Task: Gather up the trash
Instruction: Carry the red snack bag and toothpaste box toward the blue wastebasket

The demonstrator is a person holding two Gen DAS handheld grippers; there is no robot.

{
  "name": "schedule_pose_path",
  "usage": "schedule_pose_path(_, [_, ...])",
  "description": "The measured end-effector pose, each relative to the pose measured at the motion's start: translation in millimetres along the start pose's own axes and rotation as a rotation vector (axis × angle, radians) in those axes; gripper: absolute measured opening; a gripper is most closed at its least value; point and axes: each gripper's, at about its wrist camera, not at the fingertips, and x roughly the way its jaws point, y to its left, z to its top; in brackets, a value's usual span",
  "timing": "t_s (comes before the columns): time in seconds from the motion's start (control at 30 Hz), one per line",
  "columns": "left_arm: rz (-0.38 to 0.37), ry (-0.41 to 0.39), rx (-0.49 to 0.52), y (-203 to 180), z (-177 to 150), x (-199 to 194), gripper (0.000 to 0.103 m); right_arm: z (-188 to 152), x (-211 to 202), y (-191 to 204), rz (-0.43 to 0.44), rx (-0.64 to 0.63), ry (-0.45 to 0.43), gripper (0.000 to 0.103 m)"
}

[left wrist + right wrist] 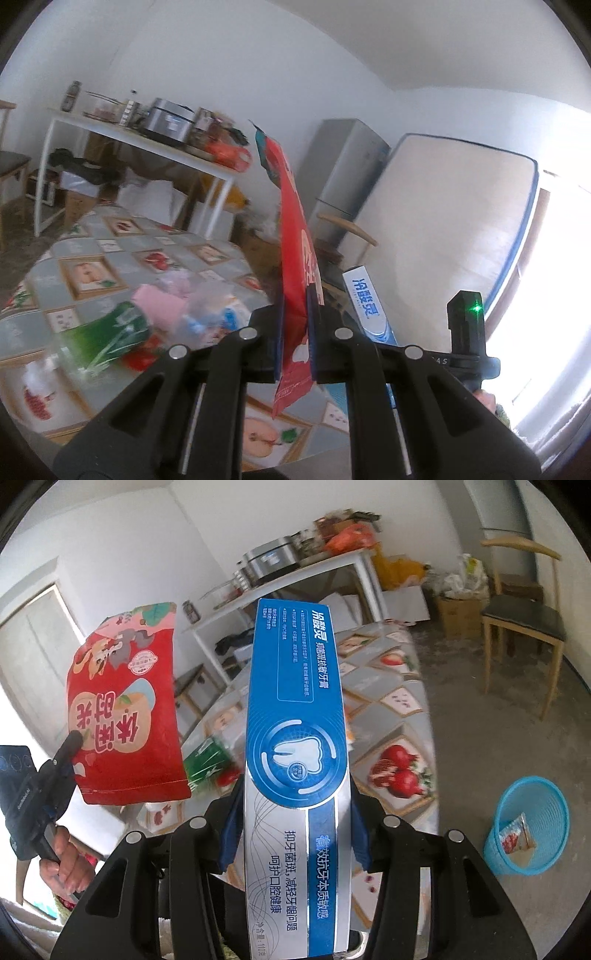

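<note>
My left gripper (295, 310) is shut on a red snack bag (291, 221), which stands edge-on above the jaws. From the right wrist view the same red bag (125, 709) hangs at the left, pinched at its lower corner by the left gripper (74, 746) in a person's hand. My right gripper (295, 805) is shut on a long blue toothpaste box (295, 701) that points away from me. The box (365, 306) also shows to the right of the bag. Both are lifted above the patterned table (399, 716). More trash lies on it: a green bottle (107, 332), a pink sheet (159, 302) and clear plastic.
A blue wastebasket (528, 827) with a wrapper inside stands on the floor right of the table. A wooden chair (524, 627) is behind it. A cluttered white side table (140, 144), a grey fridge (343, 173) and a leaning mattress (443, 229) line the walls.
</note>
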Motion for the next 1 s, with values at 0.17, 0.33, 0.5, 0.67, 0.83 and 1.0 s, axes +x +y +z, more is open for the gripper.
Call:
schedule_pose_path(0.17, [-0.072, 0.096, 0.010, -20, 3, 45, 0.009, -11, -21, -41, -0.048, 0.102, -0.043, 0.048])
schedule_pose_path(0.33, [-0.193, 0.280, 0.021, -49, -1, 115, 0.009, -34, -50, -98, -0.150, 0.254, -0.091, 0.048])
schedule_pose_path(0.5, [-0.268, 0.468, 0.032, -87, -23, 195, 0.009, -66, -73, -165, -0.243, 0.430, -0.110, 0.048])
schedule_pose_path(0.67, [-0.256, 0.676, 0.080, -133, -66, 279, 0.009, -95, -77, -226, -0.270, 0.601, -0.096, 0.048])
schedule_pose_path(0.83, [-0.207, 0.850, 0.111, -162, -117, 353, 0.009, -122, -64, -280, -0.266, 0.753, -0.061, 0.048])
schedule_pose_path(1.0, [-0.184, 1.026, 0.043, -179, -169, 431, 0.009, -145, -57, -308, -0.268, 0.833, -0.051, 0.048])
